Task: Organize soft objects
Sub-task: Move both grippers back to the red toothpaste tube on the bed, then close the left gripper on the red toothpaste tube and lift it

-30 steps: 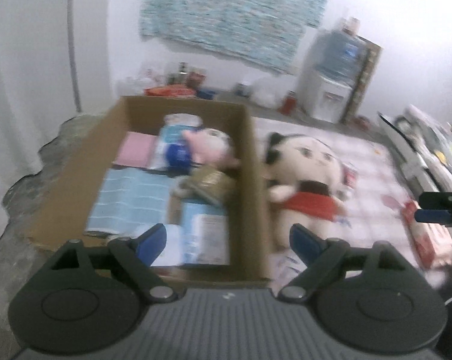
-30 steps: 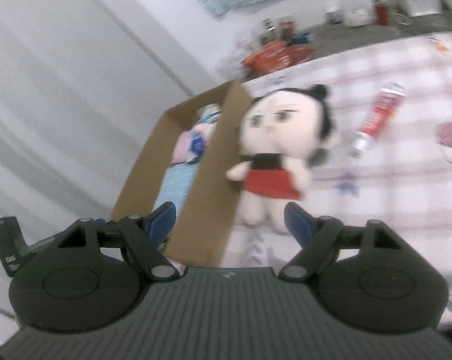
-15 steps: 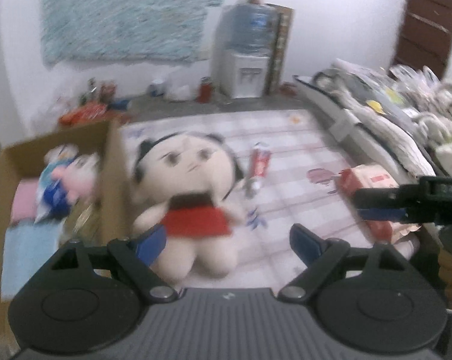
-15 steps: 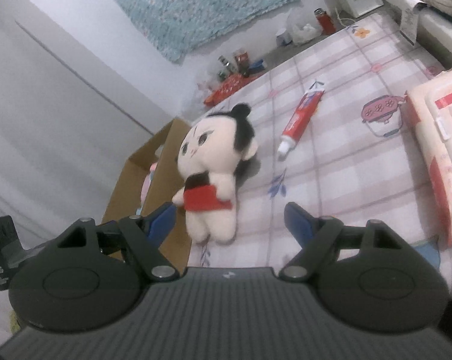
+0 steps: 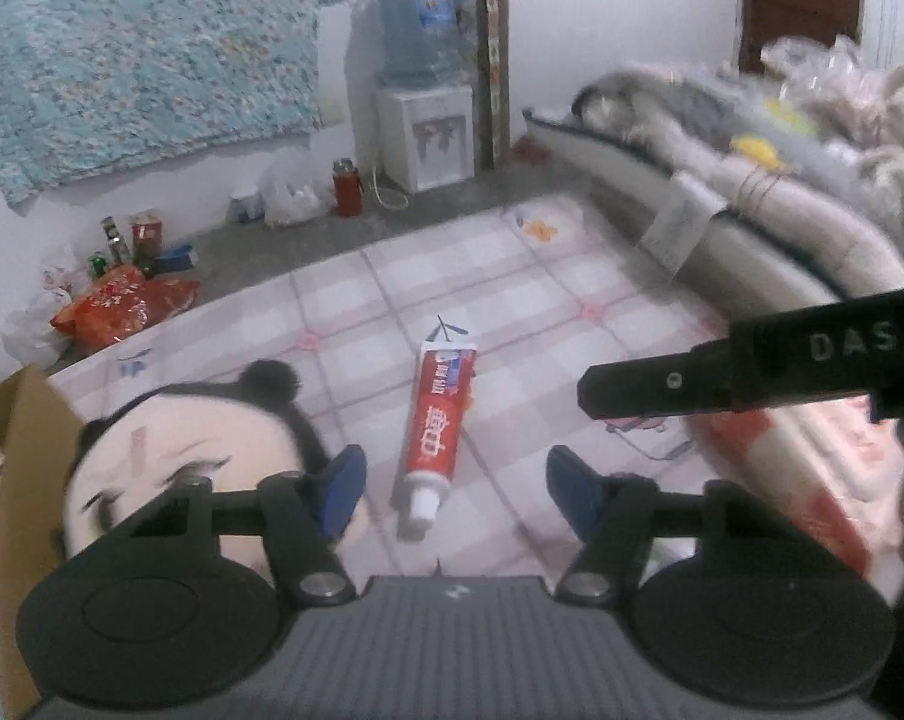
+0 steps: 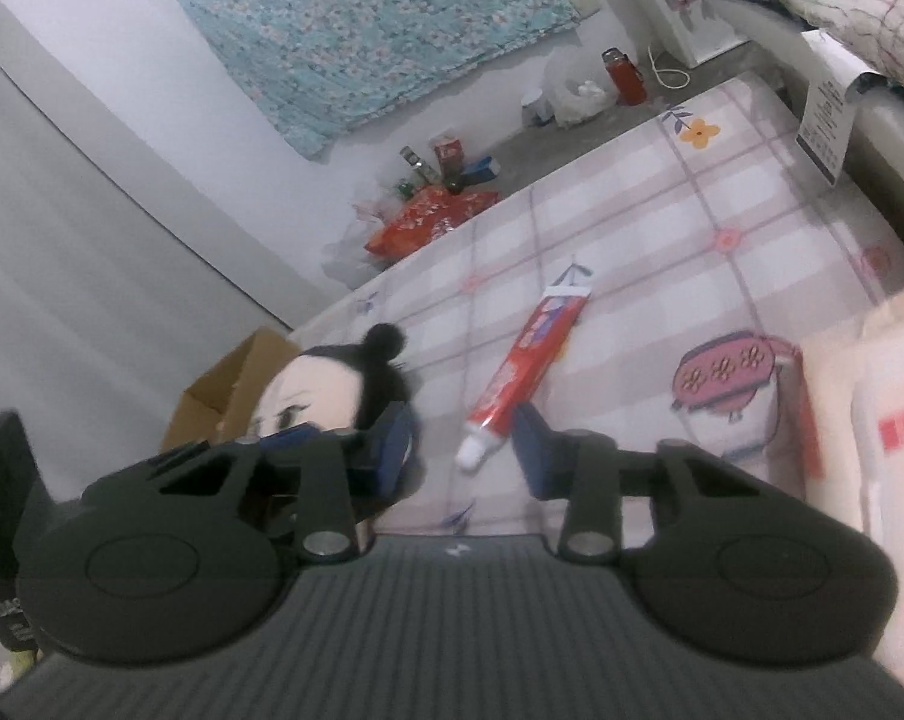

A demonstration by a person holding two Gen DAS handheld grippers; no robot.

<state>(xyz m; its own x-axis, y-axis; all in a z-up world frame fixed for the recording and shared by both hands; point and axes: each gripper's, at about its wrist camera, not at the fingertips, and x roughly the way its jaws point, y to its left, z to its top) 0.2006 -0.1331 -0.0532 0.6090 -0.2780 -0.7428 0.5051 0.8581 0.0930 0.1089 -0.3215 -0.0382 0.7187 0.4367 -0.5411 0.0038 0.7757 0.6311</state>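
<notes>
A plush doll point(image 5: 176, 450) with black hair and a pale face lies on the checked mat beside a cardboard box point(image 5: 14, 456); it also shows in the right wrist view point(image 6: 320, 390). A red toothpaste tube point(image 5: 437, 438) lies on the mat, cap toward me, also in the right wrist view point(image 6: 524, 372). My left gripper point(image 5: 455, 495) is open and empty, above the tube's cap end. My right gripper point(image 6: 464, 450) is open and empty, near the tube's cap. The right gripper's body point(image 5: 752, 372) shows at the right of the left wrist view.
A pink-and-red soft package point(image 5: 812, 480) lies on the mat at the right, also in the right wrist view point(image 6: 872, 450). A bed with piled bedding point(image 5: 782, 180) borders the mat. A water dispenser point(image 5: 422, 120), bottles and bags point(image 5: 122, 294) stand by the far wall.
Both views have swung right, away from the box toward the toothpaste tube. The doll has slid to the left edge. Both grippers stay open, their jaws somewhat narrower.
</notes>
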